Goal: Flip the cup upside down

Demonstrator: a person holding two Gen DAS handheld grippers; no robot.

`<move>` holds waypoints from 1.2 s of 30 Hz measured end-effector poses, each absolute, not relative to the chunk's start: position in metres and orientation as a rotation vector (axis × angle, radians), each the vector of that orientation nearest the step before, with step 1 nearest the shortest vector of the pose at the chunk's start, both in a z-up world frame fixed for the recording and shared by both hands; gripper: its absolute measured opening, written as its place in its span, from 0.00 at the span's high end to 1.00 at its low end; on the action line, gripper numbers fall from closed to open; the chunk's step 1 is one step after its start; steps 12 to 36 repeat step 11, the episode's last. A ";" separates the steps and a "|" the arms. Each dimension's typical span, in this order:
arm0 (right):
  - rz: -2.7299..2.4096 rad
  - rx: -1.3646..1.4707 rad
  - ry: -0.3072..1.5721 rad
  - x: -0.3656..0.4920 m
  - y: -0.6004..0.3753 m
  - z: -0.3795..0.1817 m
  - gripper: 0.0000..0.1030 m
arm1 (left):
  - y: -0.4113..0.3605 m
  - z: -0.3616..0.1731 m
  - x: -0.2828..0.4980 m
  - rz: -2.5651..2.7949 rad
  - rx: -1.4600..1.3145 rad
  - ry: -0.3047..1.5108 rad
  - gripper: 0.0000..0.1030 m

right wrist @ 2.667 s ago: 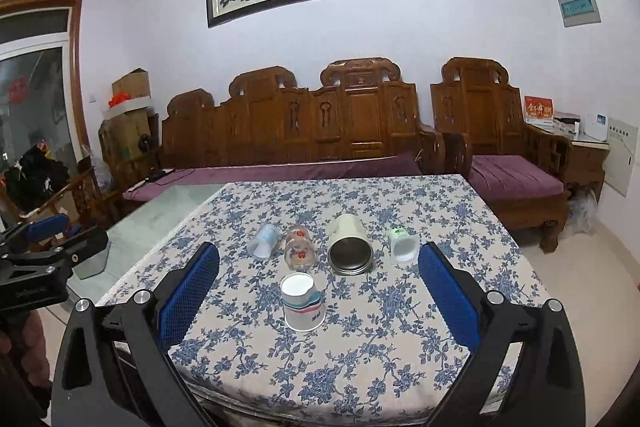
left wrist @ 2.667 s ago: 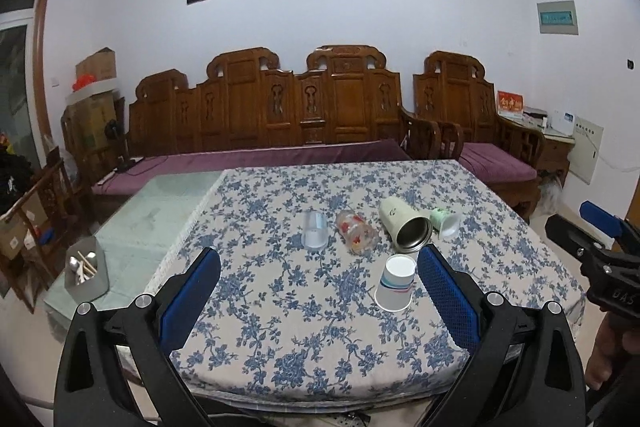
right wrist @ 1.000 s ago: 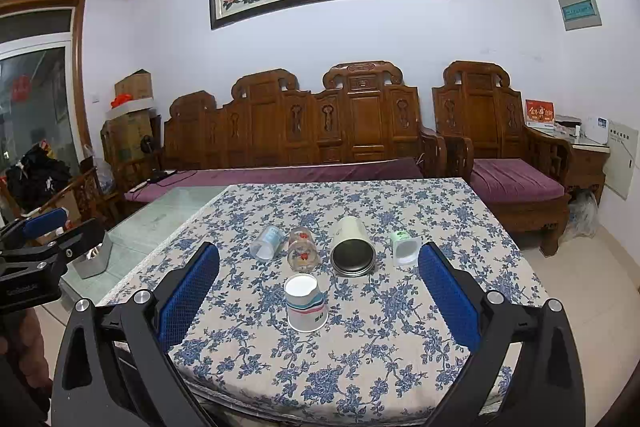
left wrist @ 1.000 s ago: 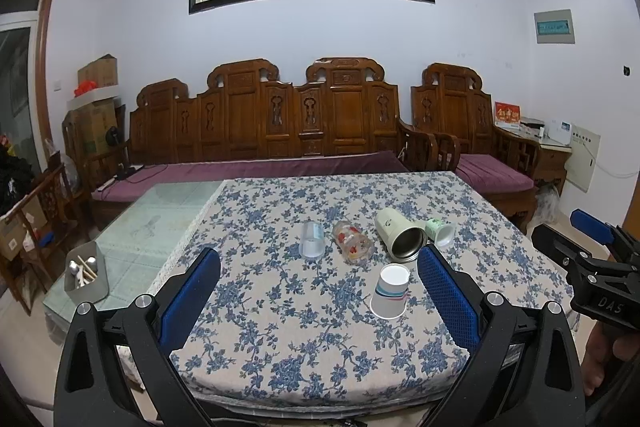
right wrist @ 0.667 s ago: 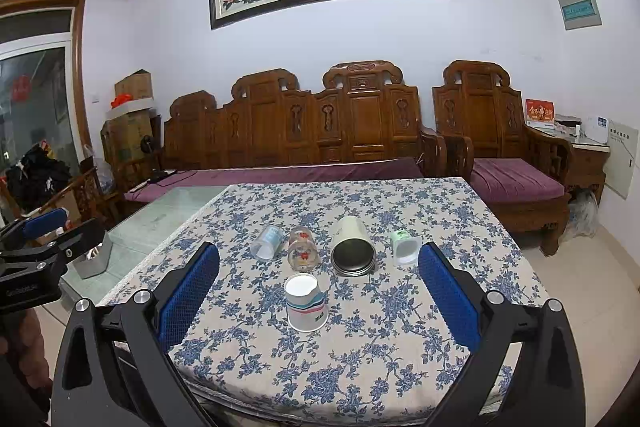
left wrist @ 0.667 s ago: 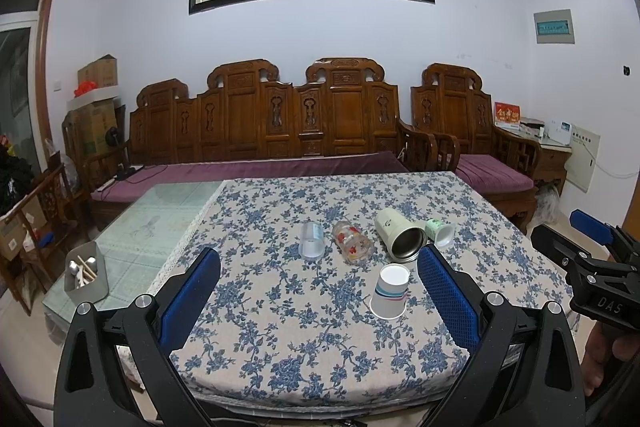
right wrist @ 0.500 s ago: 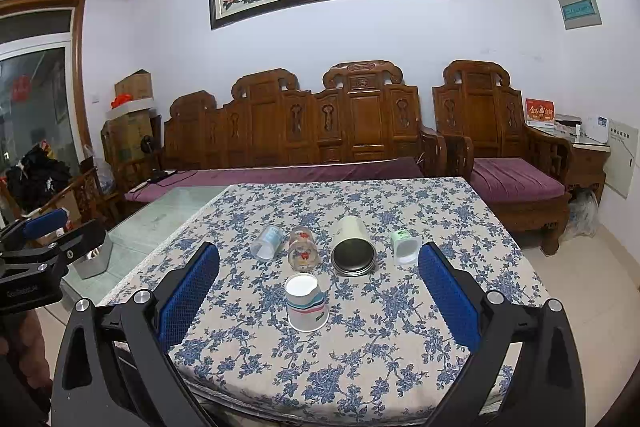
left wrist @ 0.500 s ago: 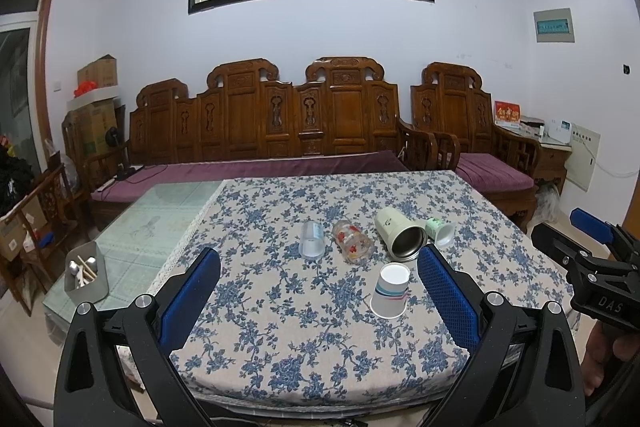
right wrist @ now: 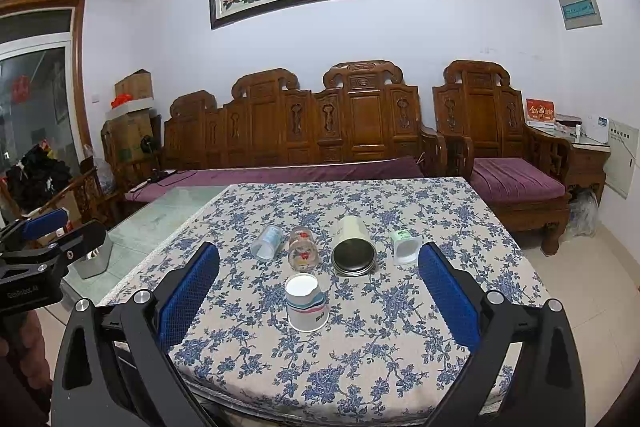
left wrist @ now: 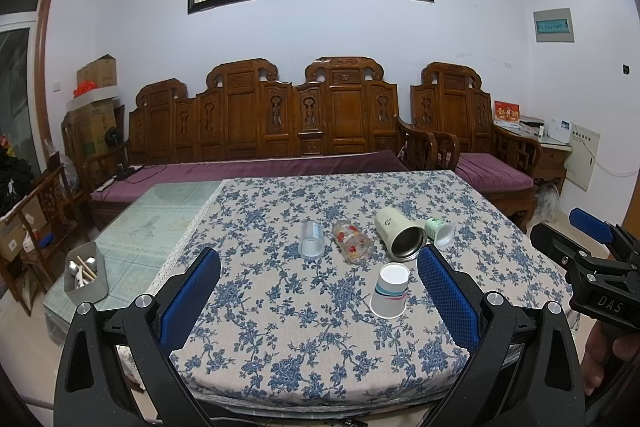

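Observation:
A white paper cup (left wrist: 390, 290) with coloured stripes stands upside down on the flowered tablecloth (left wrist: 280, 327); it also shows in the right wrist view (right wrist: 306, 302). Behind it several cups lie on their sides: a clear plastic cup (left wrist: 312, 245), a glass with red flowers (left wrist: 353, 247), a cream steel-lined mug (left wrist: 399, 239) and a small green cup (left wrist: 440, 230). My left gripper (left wrist: 318, 301) is open and empty, held back from the table's near edge. My right gripper (right wrist: 318, 301) is open and empty too, also short of the table.
A grey holder with sticks (left wrist: 86, 277) stands on the bare glass part of the table (left wrist: 160, 223) at the left. A carved wooden bench (left wrist: 280, 131) and armchair (left wrist: 480, 143) stand behind the table. Each gripper shows at the edge of the other's view.
Both grippers have pulled back a little from the table since 2.7 s ago. Over the last second nothing has visibly moved.

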State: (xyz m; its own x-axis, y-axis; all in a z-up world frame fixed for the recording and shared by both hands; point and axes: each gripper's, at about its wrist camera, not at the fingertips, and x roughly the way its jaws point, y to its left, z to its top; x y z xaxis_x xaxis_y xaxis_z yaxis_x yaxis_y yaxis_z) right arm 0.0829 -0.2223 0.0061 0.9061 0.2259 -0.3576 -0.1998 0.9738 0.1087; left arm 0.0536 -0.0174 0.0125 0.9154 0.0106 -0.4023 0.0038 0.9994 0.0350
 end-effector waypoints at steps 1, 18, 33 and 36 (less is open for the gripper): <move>0.219 0.071 0.378 0.083 -0.222 0.006 0.03 | -0.017 0.013 0.054 0.003 0.035 0.415 0.08; 0.219 0.070 0.378 0.084 -0.222 0.006 0.03 | -0.019 0.012 0.055 0.000 0.036 0.416 0.08; 0.219 0.070 0.378 0.084 -0.222 0.006 0.03 | -0.019 0.012 0.055 0.000 0.036 0.416 0.08; 0.219 0.070 0.378 0.084 -0.222 0.006 0.03 | -0.019 0.012 0.055 0.000 0.036 0.416 0.08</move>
